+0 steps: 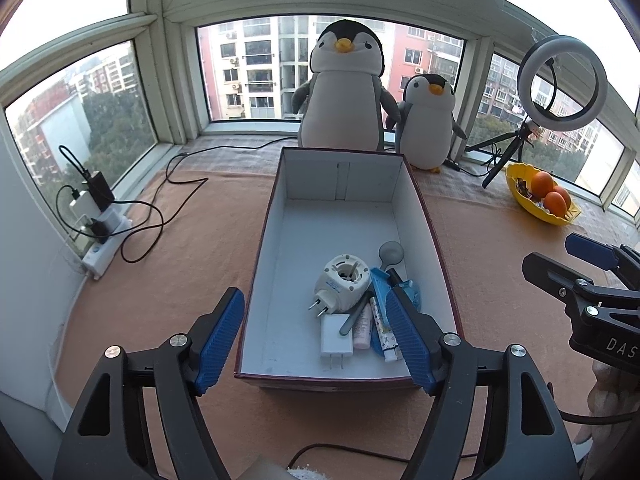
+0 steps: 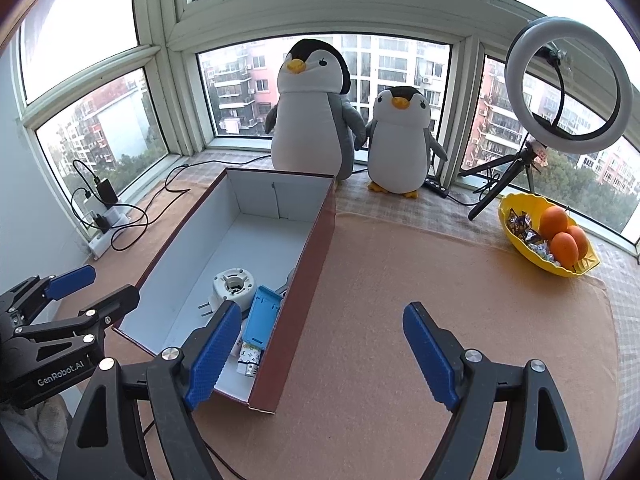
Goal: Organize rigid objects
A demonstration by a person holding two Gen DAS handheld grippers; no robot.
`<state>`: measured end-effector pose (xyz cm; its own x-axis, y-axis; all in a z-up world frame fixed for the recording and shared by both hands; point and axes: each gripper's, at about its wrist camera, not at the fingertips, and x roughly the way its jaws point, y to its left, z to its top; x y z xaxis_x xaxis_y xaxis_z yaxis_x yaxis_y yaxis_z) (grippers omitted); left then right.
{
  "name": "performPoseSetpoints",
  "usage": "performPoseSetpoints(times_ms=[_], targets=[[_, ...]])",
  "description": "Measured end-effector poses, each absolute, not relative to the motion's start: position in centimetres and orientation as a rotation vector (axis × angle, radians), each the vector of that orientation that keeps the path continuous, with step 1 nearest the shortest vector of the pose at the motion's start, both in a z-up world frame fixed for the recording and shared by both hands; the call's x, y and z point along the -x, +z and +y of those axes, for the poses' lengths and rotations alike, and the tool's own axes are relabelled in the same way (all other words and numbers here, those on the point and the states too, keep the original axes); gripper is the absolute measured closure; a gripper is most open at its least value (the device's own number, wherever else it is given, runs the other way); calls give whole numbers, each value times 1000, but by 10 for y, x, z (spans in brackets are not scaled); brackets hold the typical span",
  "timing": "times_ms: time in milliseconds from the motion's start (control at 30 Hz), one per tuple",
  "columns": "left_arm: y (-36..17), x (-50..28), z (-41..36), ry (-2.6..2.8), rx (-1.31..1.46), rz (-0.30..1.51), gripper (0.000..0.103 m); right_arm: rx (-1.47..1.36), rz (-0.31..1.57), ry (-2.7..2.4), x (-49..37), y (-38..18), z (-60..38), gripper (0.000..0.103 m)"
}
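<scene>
A long box (image 1: 436, 256), white inside and dark red outside, lies open on the peach cloth. At its near end sit a white plug-in device (image 1: 344, 284), a white charger (image 1: 336, 338), a grey spoon (image 1: 391, 254), a pink tube (image 1: 363, 326) and a blue holder (image 1: 382, 284). My left gripper (image 1: 316, 332) hovers open over that near end, holding nothing. In the right wrist view the box (image 2: 308, 280) is at the left, with the plug-in device (image 2: 234, 286) and blue holder (image 2: 262, 316) inside. My right gripper (image 2: 320, 354) stands open and empty above the box's right wall and the cloth.
Two penguin plush toys (image 1: 344, 92) (image 2: 400, 140) stand behind the box by the window. A ring light on a tripod (image 2: 568, 84) and a yellow bowl of oranges and sweets (image 2: 532, 256) are at the right. A power strip with chargers and cables (image 1: 104, 236) lies at the left.
</scene>
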<state>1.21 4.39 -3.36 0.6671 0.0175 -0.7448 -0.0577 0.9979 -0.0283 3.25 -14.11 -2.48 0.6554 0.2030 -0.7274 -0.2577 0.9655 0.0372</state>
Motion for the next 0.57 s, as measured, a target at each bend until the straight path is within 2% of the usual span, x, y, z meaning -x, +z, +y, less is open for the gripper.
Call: performPoseSetpoints(times_ms=[133,567], targets=[[-33,-12,44,37,60,846,24,71,817,261,-32,-25,-141,23],[-31,-11,43,48,49,831,24,58,824,266,-34,-28,-143,23]])
